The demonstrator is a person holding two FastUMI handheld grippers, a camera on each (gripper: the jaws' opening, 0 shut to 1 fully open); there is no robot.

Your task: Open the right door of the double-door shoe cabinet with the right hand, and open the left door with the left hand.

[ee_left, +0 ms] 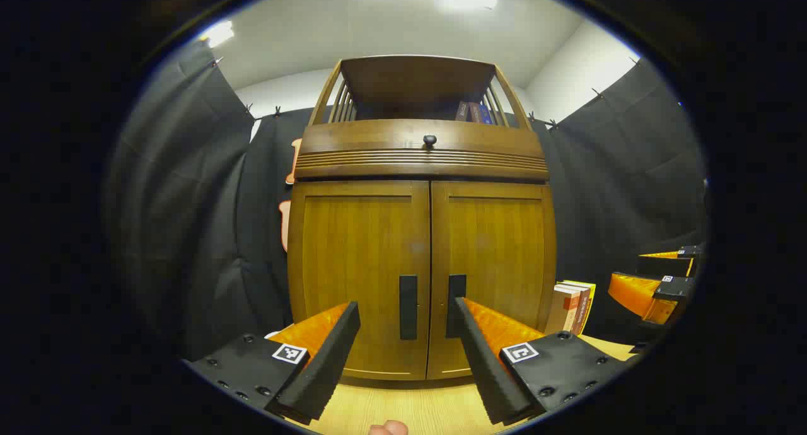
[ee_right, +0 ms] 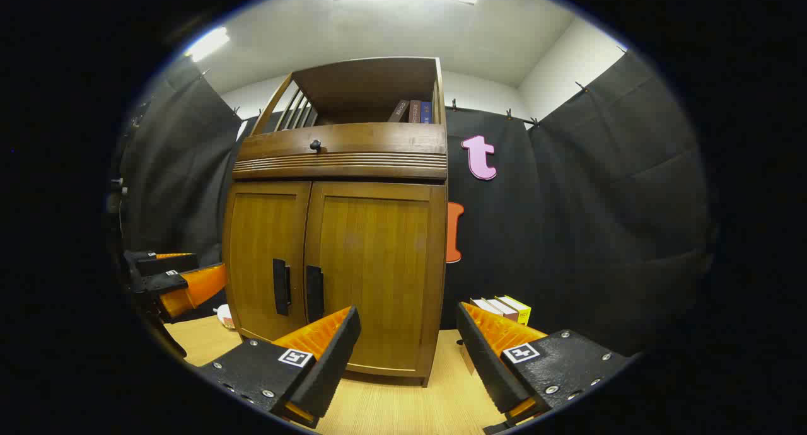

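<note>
Left gripper view: the brown wooden double-door shoe cabinet (ee_left: pixel 422 246) stands straight ahead on the pale wooden floor (ee_left: pixel 403 406), both doors shut. Left gripper (ee_left: pixel 406 334) jaws apart, holding nothing, framing the two black vertical bar handles, left handle (ee_left: pixel 408 307) and right handle (ee_left: pixel 456 304), without touching them. Right gripper view: right gripper (ee_right: pixel 406 343) jaws apart, empty, aimed off to the cabinet's right side. Risk: the handles sit just beside each other, so either gripper could catch the wrong one. Count: two doors, two handles, one round dark drawer knob (ee_left: pixel 429 140), apparently three books (ee_right: pixel 416 111) on the top shelf.
</note>
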